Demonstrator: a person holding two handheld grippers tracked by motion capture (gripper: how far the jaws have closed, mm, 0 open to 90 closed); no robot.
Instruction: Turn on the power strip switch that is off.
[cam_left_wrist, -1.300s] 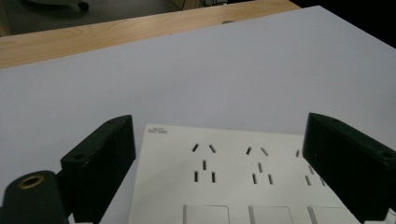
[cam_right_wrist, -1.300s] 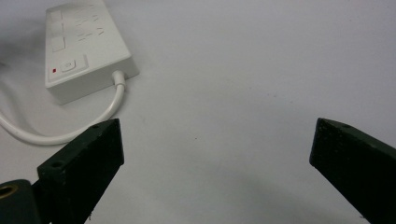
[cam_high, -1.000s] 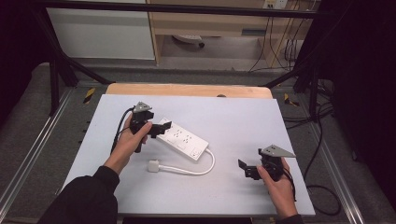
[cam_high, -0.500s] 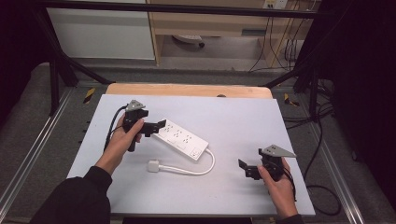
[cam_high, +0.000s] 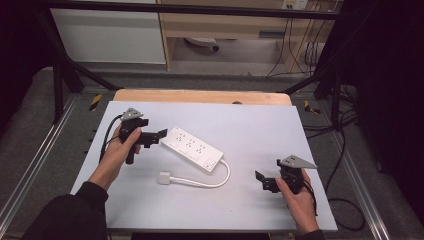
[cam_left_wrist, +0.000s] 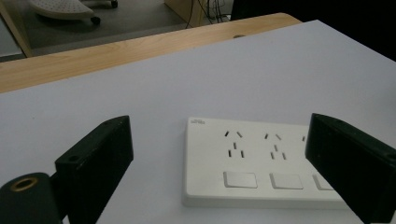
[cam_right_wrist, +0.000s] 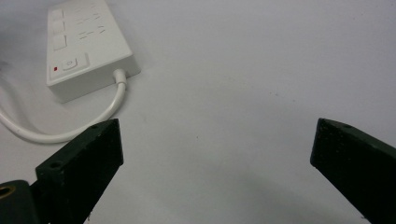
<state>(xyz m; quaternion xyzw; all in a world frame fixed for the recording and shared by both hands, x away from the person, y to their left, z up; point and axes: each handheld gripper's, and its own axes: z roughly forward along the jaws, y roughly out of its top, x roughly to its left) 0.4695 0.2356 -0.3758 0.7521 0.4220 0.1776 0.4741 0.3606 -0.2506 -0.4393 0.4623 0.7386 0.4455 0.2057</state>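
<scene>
A white power strip (cam_high: 195, 148) lies at an angle on the white tabletop (cam_high: 260, 125). Its cable (cam_high: 226, 176) curls round to a white plug (cam_high: 164, 178) lying nearer me. My left gripper (cam_high: 161, 134) is open just off the strip's left end, not touching it. In the left gripper view the left gripper (cam_left_wrist: 219, 135) has its jaws wide, with the power strip (cam_left_wrist: 261, 163) flat beyond them. My right gripper (cam_high: 260, 178) stands open at the front right with nothing in it. The right gripper view shows the right gripper (cam_right_wrist: 219, 135) over bare table, with the power strip's switch end (cam_right_wrist: 88, 46) and cable (cam_right_wrist: 100, 114) to its upper left.
A strip of wooden table edge (cam_high: 200, 96) runs along the far side. Metal frame rails (cam_high: 35, 165) flank the table. Cables (cam_high: 340, 150) hang off the right side. Beyond the table are a cabinet (cam_high: 110, 35) and a chair base (cam_high: 200, 44) on the floor.
My left gripper has drawn back a little to the left, away from the power strip's end. The strip, the plug and my right gripper have stayed put.
</scene>
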